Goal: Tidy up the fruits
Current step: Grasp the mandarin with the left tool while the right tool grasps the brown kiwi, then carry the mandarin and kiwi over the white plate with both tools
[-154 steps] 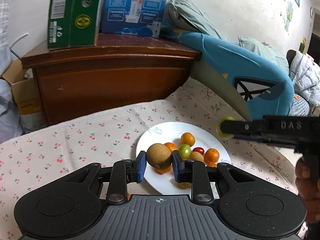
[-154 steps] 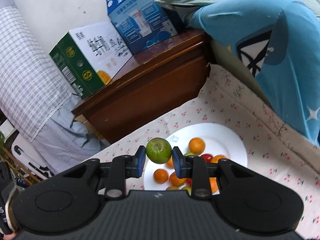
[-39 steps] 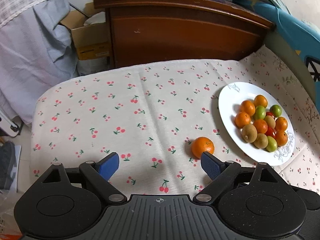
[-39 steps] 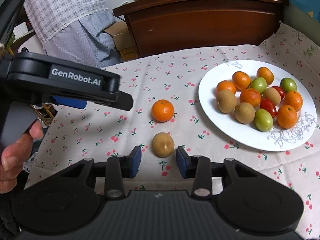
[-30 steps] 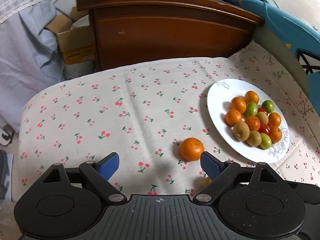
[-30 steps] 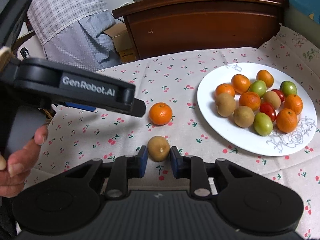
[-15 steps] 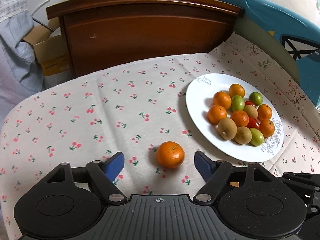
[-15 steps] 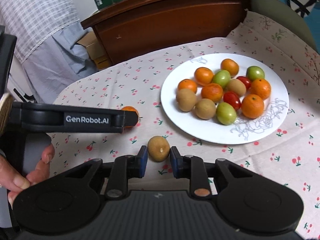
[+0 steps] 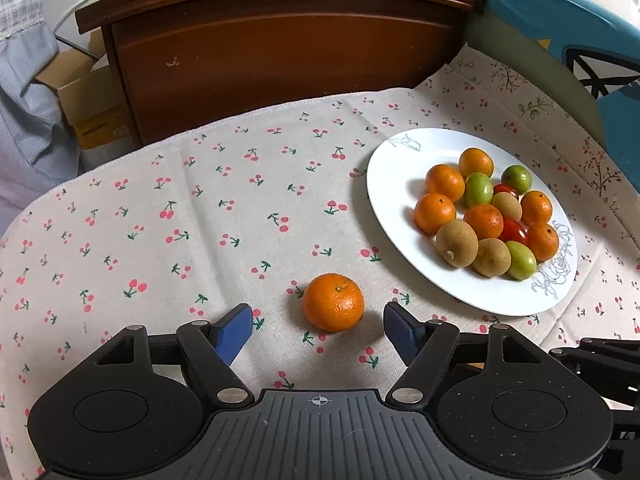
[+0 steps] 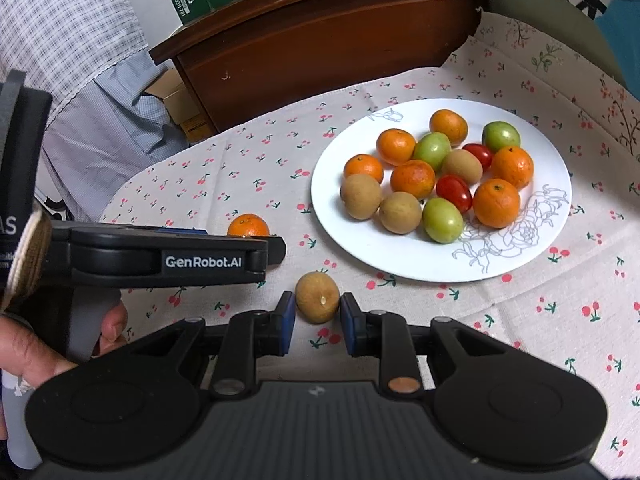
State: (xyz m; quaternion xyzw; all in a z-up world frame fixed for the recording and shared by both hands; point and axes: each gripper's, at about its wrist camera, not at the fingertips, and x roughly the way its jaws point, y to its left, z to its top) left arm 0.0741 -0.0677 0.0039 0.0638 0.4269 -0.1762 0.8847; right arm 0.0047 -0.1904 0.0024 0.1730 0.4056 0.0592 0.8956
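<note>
Blue-padded left tongs [image 9: 318, 330] angle downward, closing around a round orange mandarin [image 9: 333, 302], untouched; right tongs [image 10: 317, 322] grip a brown round fruit [image 10: 317, 297] on the cherry-print cloth surface [image 9: 200, 216].

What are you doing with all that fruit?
A person holds a gripper in each hand to sort fruit. The right gripper is clamped on a small round brown fruit on the cherry-print tablecloth. The left gripper is closing around a loose orange mandarin, not touching it yet. The remaining fruits sit on the round white plate.
</note>
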